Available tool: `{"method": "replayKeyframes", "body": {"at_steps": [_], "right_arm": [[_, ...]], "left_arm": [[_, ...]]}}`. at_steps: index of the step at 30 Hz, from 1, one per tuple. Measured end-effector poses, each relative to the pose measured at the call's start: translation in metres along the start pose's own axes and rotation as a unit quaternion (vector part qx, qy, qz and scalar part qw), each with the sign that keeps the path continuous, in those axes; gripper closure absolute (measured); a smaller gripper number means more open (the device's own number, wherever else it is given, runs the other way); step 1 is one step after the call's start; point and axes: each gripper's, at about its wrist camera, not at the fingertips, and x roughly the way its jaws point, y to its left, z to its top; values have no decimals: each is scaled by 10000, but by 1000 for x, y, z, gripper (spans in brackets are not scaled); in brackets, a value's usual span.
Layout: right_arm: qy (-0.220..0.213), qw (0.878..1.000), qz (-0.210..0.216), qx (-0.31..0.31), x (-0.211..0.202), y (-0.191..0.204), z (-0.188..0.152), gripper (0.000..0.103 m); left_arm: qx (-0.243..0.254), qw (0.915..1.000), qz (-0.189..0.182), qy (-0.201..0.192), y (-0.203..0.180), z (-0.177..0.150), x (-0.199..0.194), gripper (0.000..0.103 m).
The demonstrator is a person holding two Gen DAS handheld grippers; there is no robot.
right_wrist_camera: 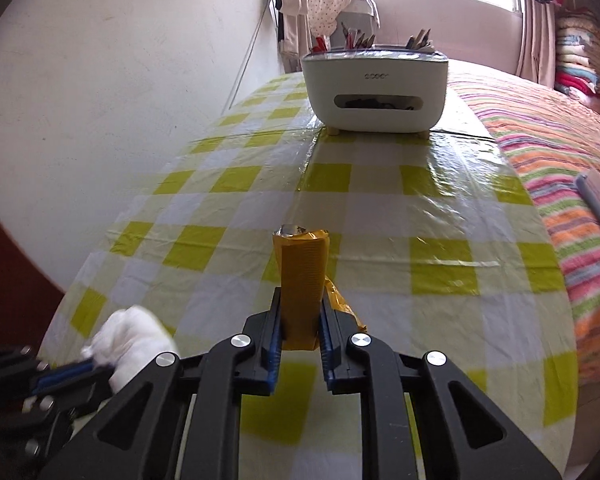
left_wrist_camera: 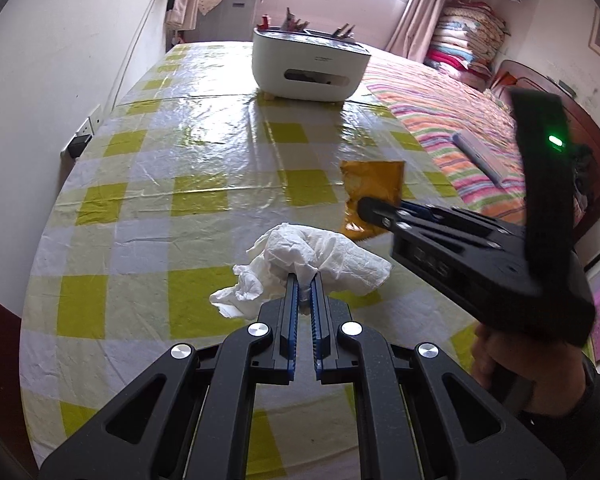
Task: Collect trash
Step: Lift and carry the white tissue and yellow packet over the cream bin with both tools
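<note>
My left gripper [left_wrist_camera: 305,280] is pinching the tissue [left_wrist_camera: 320,256]; my right gripper [right_wrist_camera: 300,312] is clamping the orange wrapper [right_wrist_camera: 302,280]. Checked tablecloth [right_wrist_camera: 380,216] is lying open ahead; organizer [right_wrist_camera: 374,92] lettering is unreadable.
</note>
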Motion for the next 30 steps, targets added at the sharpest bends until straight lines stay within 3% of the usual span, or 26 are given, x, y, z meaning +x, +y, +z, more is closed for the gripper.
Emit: {"method": "replayKeyframes", "body": {"at_steps": [13, 30], "right_arm": [[-364, 9984, -166, 395, -89, -33, -70, 87], [-535, 9959, -303, 660, -134, -59, -120, 87]], "left_arm": [[306, 9994, -165, 17, -38, -8, -4, 97], [660, 9973, -296, 122, -85, -19, 2, 97]]}}
